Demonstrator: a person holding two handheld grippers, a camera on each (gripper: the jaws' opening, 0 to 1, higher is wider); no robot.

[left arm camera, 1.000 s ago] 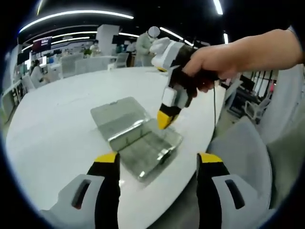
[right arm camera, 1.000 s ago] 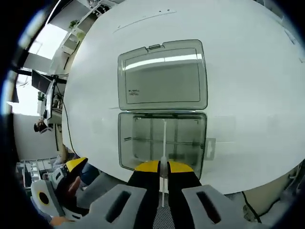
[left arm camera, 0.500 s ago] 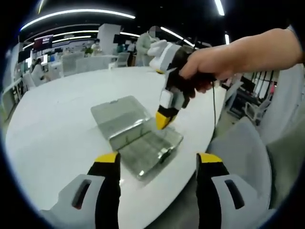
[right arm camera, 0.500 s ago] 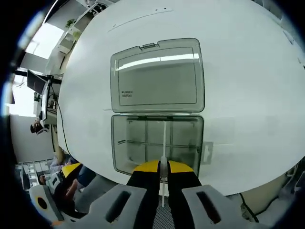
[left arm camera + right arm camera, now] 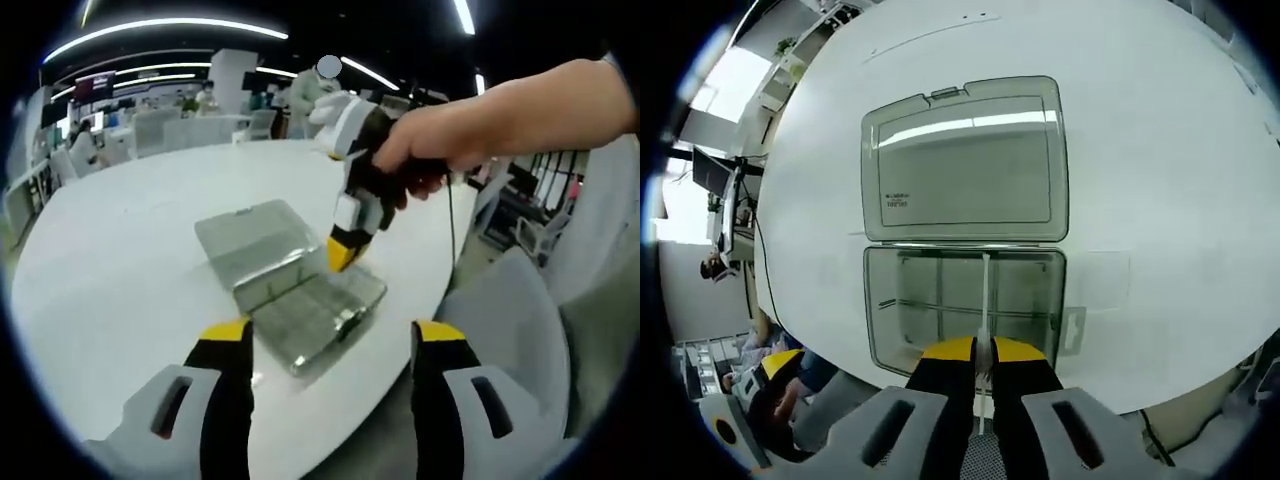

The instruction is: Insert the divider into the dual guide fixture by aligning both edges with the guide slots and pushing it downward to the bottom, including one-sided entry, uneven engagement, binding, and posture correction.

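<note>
Our right gripper (image 5: 982, 356) pinches the thin divider (image 5: 984, 300) edge-on above the open compartment box (image 5: 965, 310), which sits near the white table's (image 5: 1160, 200) edge. Our left gripper (image 5: 330, 335) hangs with jaws spread wide, well apart from the box, over bare tabletop.

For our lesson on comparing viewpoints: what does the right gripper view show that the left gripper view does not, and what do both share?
The right gripper view alone looks straight down on the thin white divider, pinched by the right gripper, and on the label on the lid. The left gripper view alone shows the person's hand and the open left gripper. Both share the clear organizer box and the white table.
</note>
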